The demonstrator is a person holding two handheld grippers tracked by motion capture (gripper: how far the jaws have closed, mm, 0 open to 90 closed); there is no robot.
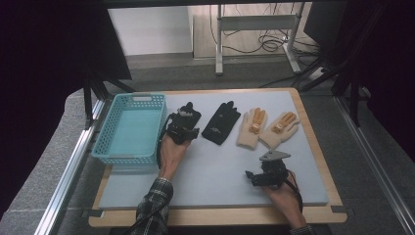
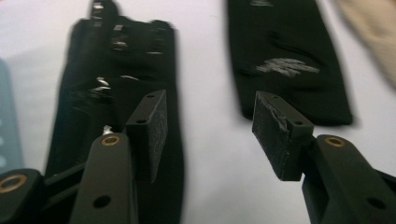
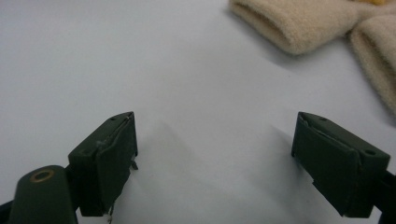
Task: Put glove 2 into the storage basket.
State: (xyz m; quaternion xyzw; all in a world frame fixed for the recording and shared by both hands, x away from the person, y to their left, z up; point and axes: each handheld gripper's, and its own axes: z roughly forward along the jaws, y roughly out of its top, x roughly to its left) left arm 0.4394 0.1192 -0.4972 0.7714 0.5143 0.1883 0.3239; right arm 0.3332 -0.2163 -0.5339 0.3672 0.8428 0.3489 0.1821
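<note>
Black glove (image 2: 121, 88) under left tool (image 2: 208, 123) | basket (image 1: 128, 128) beside | mat right bare

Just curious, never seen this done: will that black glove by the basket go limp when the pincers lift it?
Probably yes. The black glove lies flat like soft knit, so it should droop. It looks light. Its pale grip marks may make it less slippery.
</note>
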